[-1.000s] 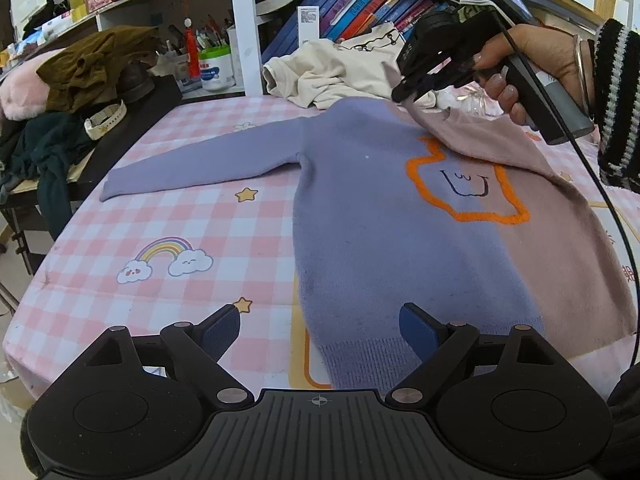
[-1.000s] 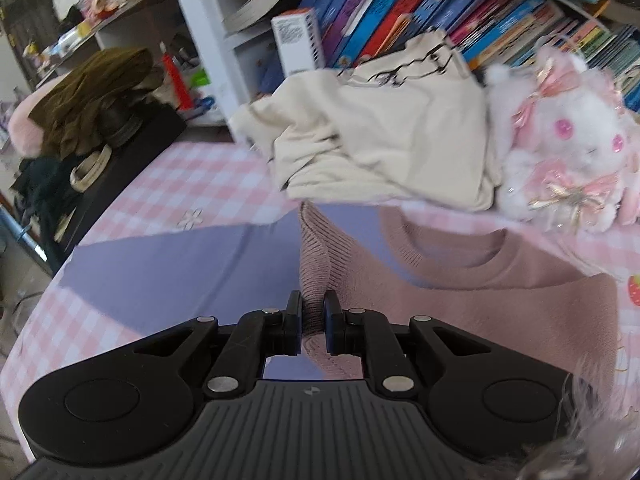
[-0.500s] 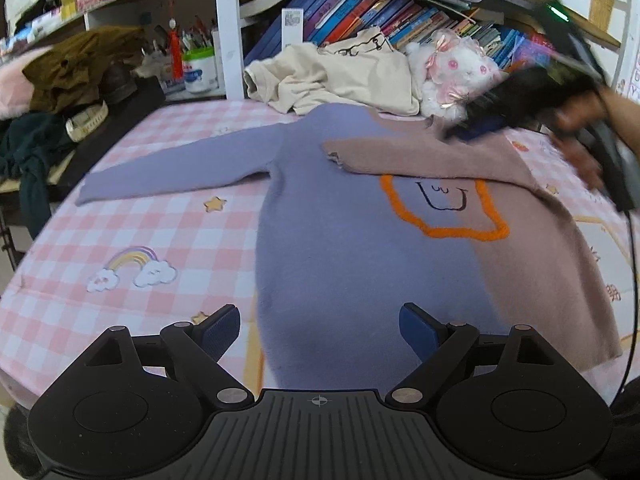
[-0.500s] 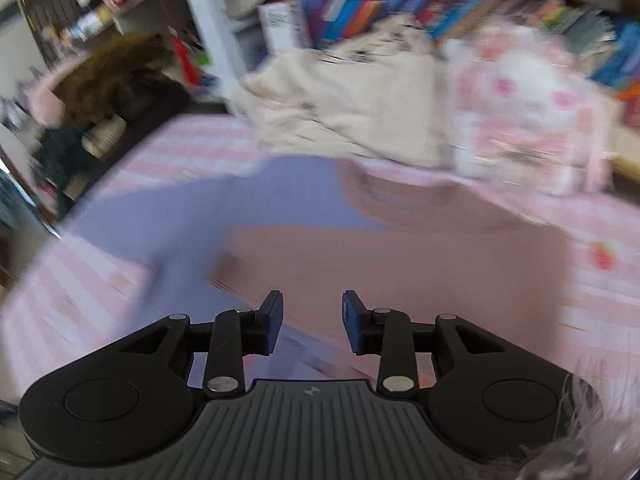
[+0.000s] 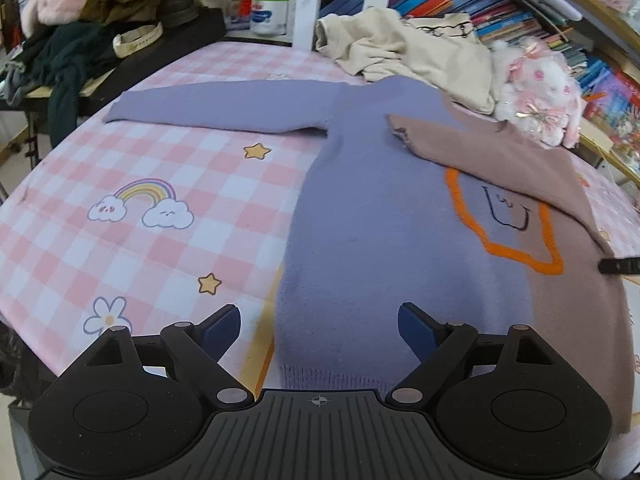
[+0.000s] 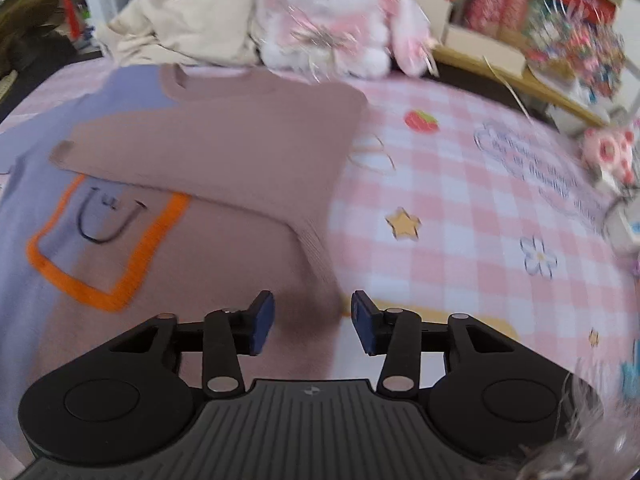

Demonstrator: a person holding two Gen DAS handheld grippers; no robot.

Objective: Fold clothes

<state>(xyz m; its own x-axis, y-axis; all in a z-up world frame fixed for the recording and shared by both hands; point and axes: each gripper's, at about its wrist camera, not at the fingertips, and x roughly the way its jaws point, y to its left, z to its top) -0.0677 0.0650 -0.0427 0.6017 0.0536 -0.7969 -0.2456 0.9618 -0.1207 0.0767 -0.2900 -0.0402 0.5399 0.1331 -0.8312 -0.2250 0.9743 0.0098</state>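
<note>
A lilac and dusty-pink sweater (image 5: 380, 220) with an orange outlined patch lies flat on the checked table. Its pink sleeve (image 6: 208, 148) is folded across the chest, cuff (image 5: 400, 130) resting on the lilac half. The lilac sleeve (image 5: 224, 106) stretches out to the left. My left gripper (image 5: 320, 326) hovers open above the lilac hem, holding nothing. My right gripper (image 6: 313, 322) is open over the pink side's right edge near the hem, empty. Only a dark tip of the right gripper (image 5: 618, 266) shows in the left wrist view.
A cream garment (image 5: 408, 46) and a white-pink plush rabbit (image 6: 336, 16) sit behind the collar, in front of bookshelves. Dark clothes pile (image 5: 64, 40) on a side stand at left. Pink checked tablecloth (image 5: 140, 184) extends left, and also right of the sweater (image 6: 480, 200).
The right gripper let go of the pink sleeve after laying it across the chest, opened, and swung back to the sweater's right edge. The left gripper stayed open, shifting slightly.
</note>
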